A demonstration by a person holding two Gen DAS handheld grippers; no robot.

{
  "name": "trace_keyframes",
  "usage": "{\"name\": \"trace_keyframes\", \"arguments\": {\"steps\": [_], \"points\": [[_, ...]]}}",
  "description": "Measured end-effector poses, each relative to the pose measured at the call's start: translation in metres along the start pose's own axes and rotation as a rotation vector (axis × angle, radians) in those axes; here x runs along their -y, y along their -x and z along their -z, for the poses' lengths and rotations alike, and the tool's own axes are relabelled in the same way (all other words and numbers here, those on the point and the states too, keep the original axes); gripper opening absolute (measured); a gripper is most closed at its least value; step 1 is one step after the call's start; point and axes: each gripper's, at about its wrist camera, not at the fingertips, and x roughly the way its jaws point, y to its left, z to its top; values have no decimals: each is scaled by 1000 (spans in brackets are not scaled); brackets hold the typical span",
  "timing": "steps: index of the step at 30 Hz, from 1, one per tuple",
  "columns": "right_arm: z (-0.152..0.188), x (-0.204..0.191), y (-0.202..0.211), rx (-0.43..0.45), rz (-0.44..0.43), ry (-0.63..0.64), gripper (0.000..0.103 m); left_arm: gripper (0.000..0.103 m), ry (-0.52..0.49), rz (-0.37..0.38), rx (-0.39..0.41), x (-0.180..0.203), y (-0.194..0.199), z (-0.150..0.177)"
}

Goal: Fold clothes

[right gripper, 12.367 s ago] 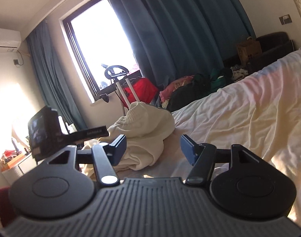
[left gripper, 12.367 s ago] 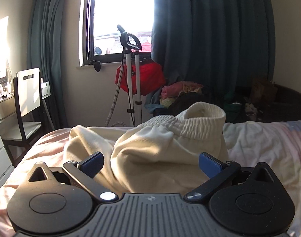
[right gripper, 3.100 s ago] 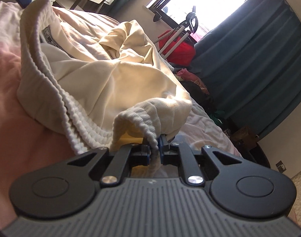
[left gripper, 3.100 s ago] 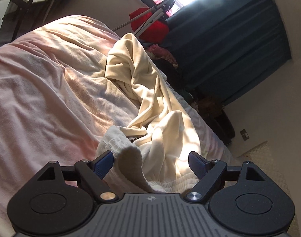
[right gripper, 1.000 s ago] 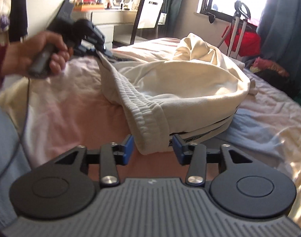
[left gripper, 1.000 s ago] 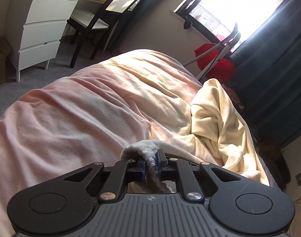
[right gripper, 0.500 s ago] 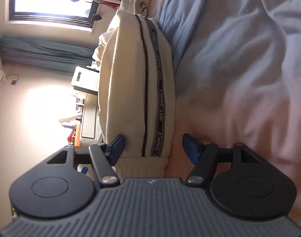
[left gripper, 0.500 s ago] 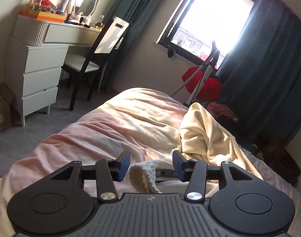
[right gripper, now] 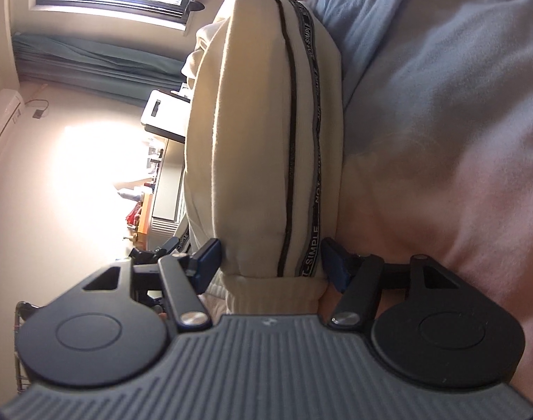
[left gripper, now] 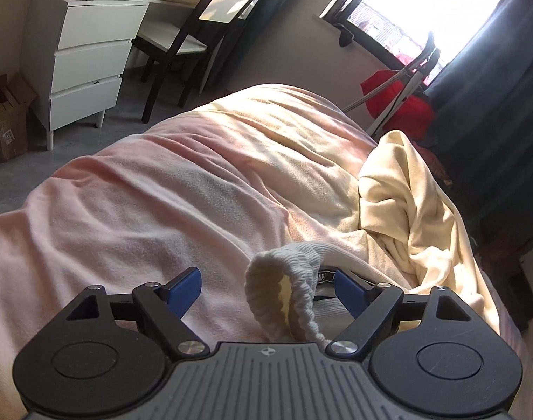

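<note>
Both tongs straddle the cream sweatpants (right gripper: 263, 133) on the pink blanket (left gripper: 154, 210). Left gripper (left gripper: 266, 285) is opening, pads clear of the ribbed waistband (left gripper: 287, 280) between them. Right gripper (right gripper: 270, 257), rolled sideways, stands open around the striped leg, which runs straight ahead. Only its view shows the lettered stripe.

Your left wrist camera sits low over the bed (left gripper: 154, 210), tilted, looking along it toward the window (left gripper: 424, 7) and white drawers (left gripper: 88, 66). Your right wrist camera is rolled on its side, pressed close against the cream trousers (right gripper: 259, 140). Both views share those trousers, the bed and the window.
</note>
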Motion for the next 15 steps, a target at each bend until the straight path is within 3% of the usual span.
{"name": "trace_keyframes", "arguments": {"steps": [1, 3, 5, 7, 12, 15], "points": [[2, -4, -1, 9, 6, 15, 67, 79, 14, 8, 0, 0, -3, -1], [7, -9, 0, 31, 26, 45, 60, 62, 43, 20, -9, 3, -8, -4], [9, -10, 2, 45, 54, 47, 46, 43, 59, 31, -11, 7, -11, -3], [10, -10, 6, 54, 77, 36, 30, 29, 10, 20, 4, 18, -11, -1], [15, -31, 24, 92, 35, 41, 25, 21, -156, -10, 134, 55, 12, -10], [32, -46, 25, 72, -73, 14, 25, 20, -243, -64, 252, 84, 33, -37]]}}
